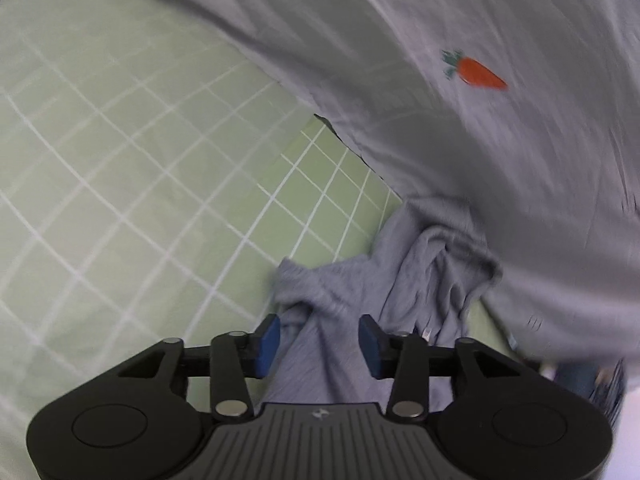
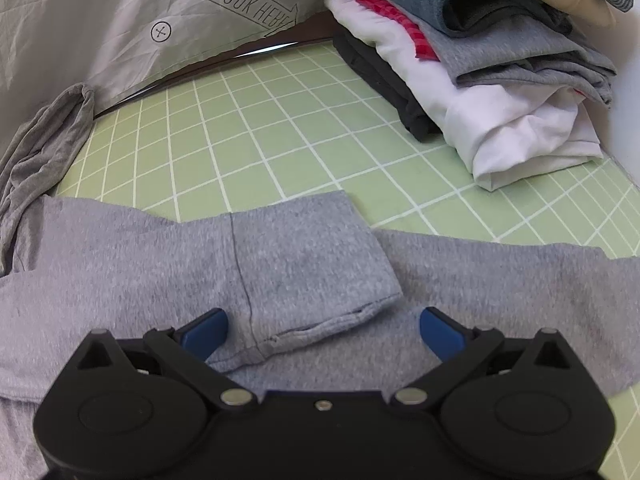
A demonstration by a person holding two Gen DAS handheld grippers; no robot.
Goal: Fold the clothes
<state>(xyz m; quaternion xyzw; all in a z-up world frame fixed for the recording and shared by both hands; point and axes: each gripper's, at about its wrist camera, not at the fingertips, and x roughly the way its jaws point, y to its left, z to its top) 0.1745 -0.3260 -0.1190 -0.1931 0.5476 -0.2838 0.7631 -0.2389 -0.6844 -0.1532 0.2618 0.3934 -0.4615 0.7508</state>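
Note:
A grey T-shirt [image 2: 120, 264] lies on the green grid mat [image 2: 256, 128]. One short sleeve [image 2: 320, 256] is folded over its body. My right gripper [image 2: 324, 330] is open just above the sleeve's hem, jaws wide apart, holding nothing. In the left wrist view the same grey shirt [image 1: 400, 272] is bunched and crumpled on the mat [image 1: 120, 160]. My left gripper [image 1: 319, 340] is open with the crumpled cloth running between its blue pads [image 1: 270, 340], which do not pinch it.
A stack of folded clothes [image 2: 500, 80], white, grey, red and blue, stands at the right back of the mat. A grey printed sheet [image 2: 160, 20] hangs behind. A pale cloth with a carrot print [image 1: 476, 72] fills the upper right of the left wrist view.

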